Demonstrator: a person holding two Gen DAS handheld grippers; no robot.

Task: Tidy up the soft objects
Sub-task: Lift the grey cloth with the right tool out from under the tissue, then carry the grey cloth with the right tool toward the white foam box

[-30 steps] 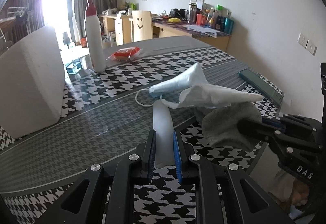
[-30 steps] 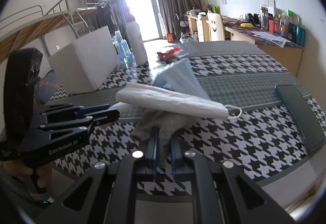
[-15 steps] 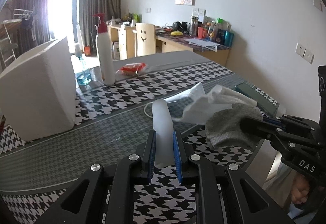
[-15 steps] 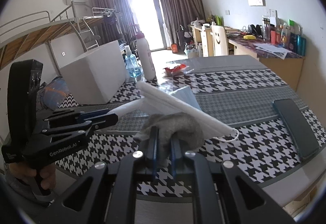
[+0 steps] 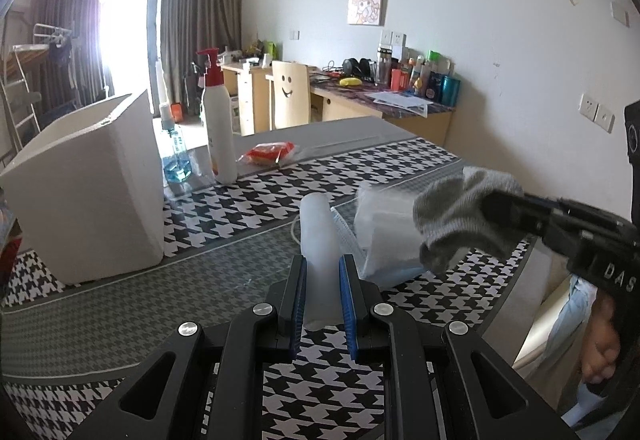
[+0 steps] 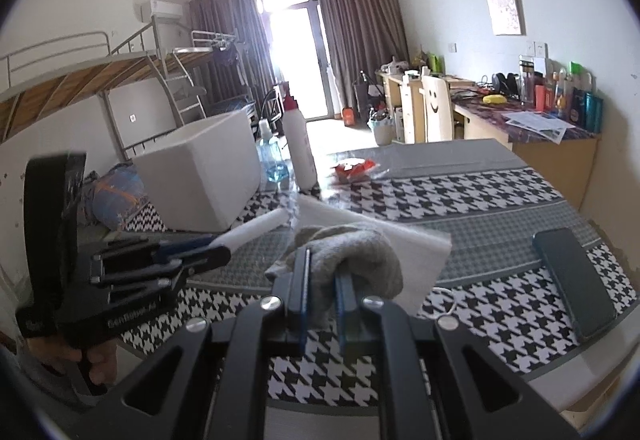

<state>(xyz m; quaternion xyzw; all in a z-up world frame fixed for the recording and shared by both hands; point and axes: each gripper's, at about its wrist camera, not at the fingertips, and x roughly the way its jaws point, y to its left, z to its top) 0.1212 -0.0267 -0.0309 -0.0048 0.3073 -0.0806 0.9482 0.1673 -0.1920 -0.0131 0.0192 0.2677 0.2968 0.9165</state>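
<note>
Left gripper [image 5: 323, 276] clamps a white face mask [image 5: 384, 236] above the table [image 5: 120, 304]. Right gripper [image 6: 322, 276] clamps a gray sock [image 6: 352, 252] alongside. White foam box [image 5: 88, 192] interior is hidden.

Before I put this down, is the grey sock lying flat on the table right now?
No, the grey sock is clamped in the right gripper and hangs bunched above the table.
</note>
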